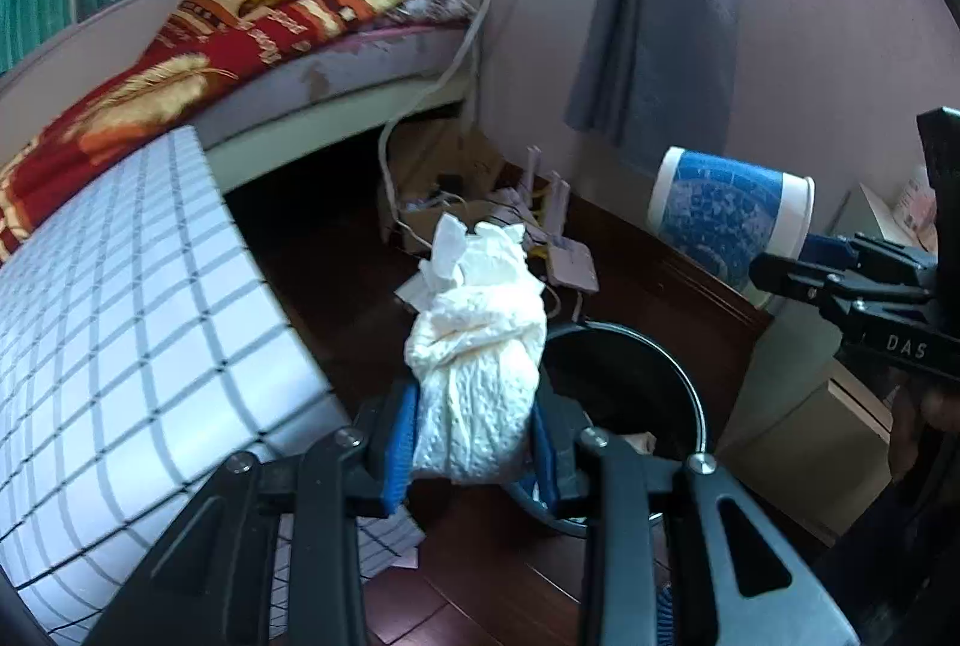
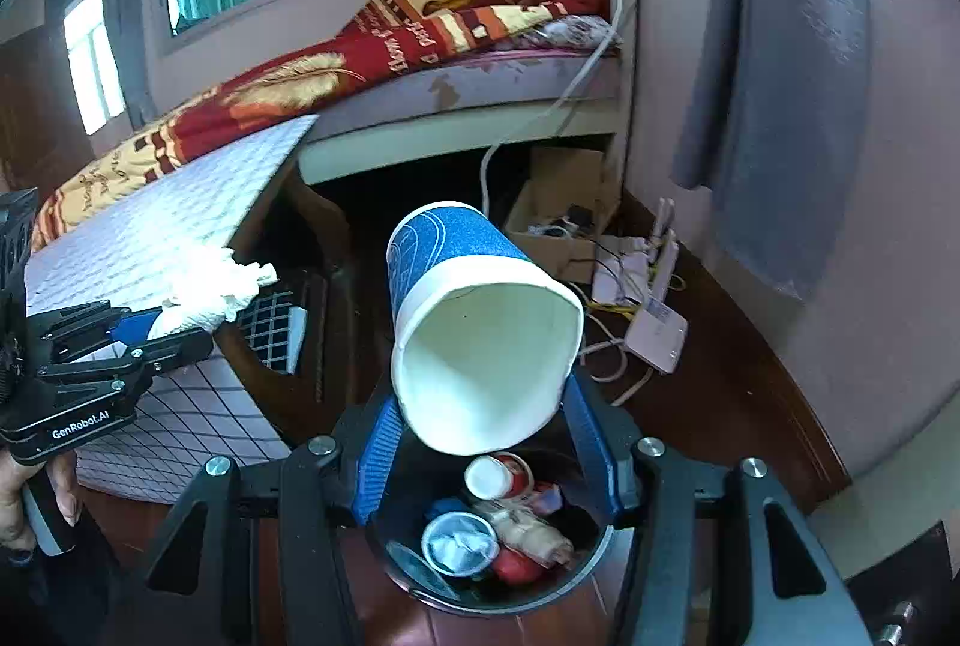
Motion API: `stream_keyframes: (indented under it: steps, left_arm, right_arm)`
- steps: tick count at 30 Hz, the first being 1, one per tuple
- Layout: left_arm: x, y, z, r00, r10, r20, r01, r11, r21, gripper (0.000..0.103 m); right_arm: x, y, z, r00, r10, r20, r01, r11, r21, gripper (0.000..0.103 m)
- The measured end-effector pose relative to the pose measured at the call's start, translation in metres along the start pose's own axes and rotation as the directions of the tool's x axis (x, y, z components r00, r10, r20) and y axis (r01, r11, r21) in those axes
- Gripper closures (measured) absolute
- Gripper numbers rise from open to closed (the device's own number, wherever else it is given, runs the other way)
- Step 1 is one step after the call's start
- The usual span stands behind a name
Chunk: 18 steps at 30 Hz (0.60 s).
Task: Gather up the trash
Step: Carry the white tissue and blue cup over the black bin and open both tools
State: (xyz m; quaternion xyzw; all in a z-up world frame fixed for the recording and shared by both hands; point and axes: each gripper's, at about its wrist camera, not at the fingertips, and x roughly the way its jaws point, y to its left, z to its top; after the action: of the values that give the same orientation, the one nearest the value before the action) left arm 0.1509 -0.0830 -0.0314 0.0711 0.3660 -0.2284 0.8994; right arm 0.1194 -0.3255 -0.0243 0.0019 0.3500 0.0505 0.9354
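My left gripper (image 1: 474, 442) is shut on a crumpled white paper towel (image 1: 480, 346) and holds it beside the left rim of a black trash bin (image 1: 672, 364). It also shows in the right wrist view (image 2: 138, 328), still holding the towel (image 2: 210, 292). My right gripper (image 2: 486, 442) is shut on a blue and white paper cup (image 2: 480, 334), tilted with its mouth toward the camera, directly above the bin (image 2: 576, 568). The bin holds several cups and wrappers. The cup (image 1: 732, 214) and right gripper (image 1: 774, 274) show at the right of the left wrist view.
A table with a white checked cloth (image 1: 120, 334) stands left of the bin. A bed with a red blanket (image 2: 336, 69) is behind. A white router (image 2: 654, 328), cables and a cardboard box (image 2: 552, 220) lie on the dark wood floor near the wall.
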Motion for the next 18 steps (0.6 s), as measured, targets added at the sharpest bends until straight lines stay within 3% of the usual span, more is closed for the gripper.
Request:
stream_keyframes:
  steps: [12, 18]
  left_arm:
    - [0.047, -0.032, -0.014, 0.991, -0.084, -0.104, 0.087, 0.996, 0.025, 0.068]
    - [0.078, -0.045, -0.025, 0.970, -0.155, -0.185, 0.160, 0.987, 0.012, 0.068]
  right_arm:
    - [0.026, -0.029, -0.040, 0.992, -0.058, -0.115, 0.055, 0.998, -0.023, 0.047]
    - [0.051, -0.033, -0.065, 0.978, -0.060, -0.202, 0.047, 0.996, -0.070, 0.046]
